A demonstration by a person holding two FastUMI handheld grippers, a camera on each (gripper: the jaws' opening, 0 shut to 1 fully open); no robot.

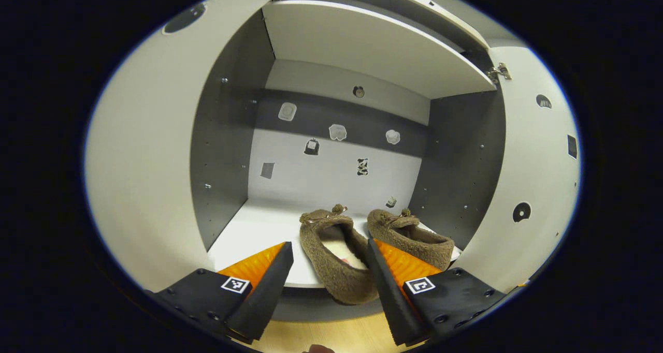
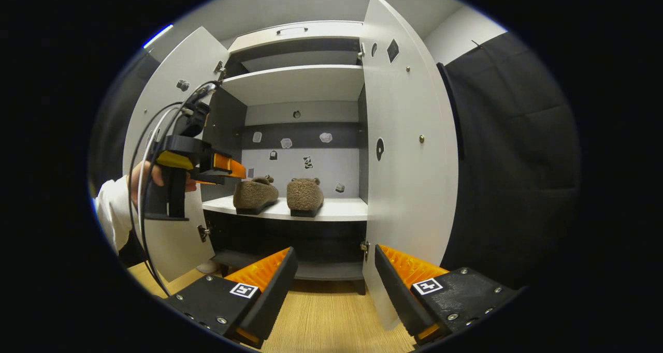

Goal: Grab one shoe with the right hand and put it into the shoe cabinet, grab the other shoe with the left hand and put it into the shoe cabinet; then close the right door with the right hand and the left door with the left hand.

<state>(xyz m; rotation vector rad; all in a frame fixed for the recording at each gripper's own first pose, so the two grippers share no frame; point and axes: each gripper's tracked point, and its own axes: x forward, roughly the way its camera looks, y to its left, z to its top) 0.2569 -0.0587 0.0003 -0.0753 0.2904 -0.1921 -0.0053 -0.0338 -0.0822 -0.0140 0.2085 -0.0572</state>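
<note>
Two brown fuzzy shoes stand side by side on the white middle shelf (image 1: 248, 234) of the shoe cabinet. In the left gripper view the left shoe (image 1: 331, 254) lies between the spread fingers of my left gripper (image 1: 328, 245), its heel over the shelf edge; the right shoe (image 1: 414, 236) sits just beyond. The fingers do not press on it. In the right gripper view the left shoe (image 2: 255, 195) and right shoe (image 2: 305, 195) sit on the shelf (image 2: 342, 208), with the left gripper (image 2: 235, 171) just left of them. My right gripper (image 2: 334, 249) is open and empty, well back from the cabinet.
Both doors stand open: the left door (image 2: 176, 109) behind the hand (image 2: 142, 179) that holds the left gripper, the right door (image 2: 409, 161) close ahead of my right gripper. An upper shelf (image 2: 295, 84) spans above. Wooden floor (image 2: 321, 317) lies in front.
</note>
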